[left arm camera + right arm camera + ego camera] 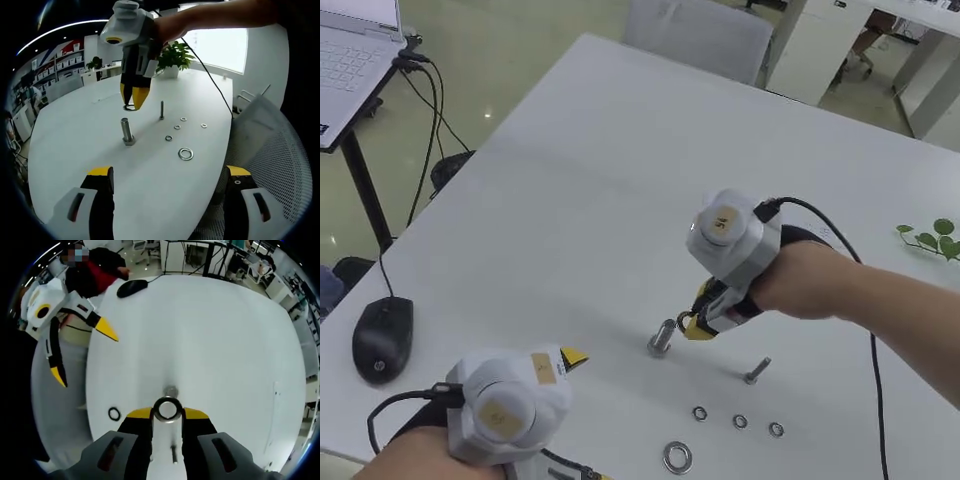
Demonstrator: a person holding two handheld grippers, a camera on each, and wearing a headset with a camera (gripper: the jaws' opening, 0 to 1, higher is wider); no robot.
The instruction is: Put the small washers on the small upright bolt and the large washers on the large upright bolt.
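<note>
The large upright bolt (pixel 660 338) stands on the white table (pixel 600 200). My right gripper (pixel 693 325) hovers right beside its top, shut on a large washer (pixel 167 409). In the right gripper view the bolt's top (pixel 171 390) lies just beyond the washer. The small upright bolt (pixel 756 371) stands to the right. Three small washers (pixel 740 421) lie in a row in front of it. A second large washer (pixel 678 457) lies nearer me. My left gripper (pixel 167 174) is open and empty, back from the large bolt (pixel 127 132).
A black mouse (pixel 382 340) lies near the table's left edge, its cable running off the edge. A laptop (pixel 355 50) sits on a stand at far left. A grey chair (pixel 700 35) stands behind the table and a plant (pixel 932 238) is at right.
</note>
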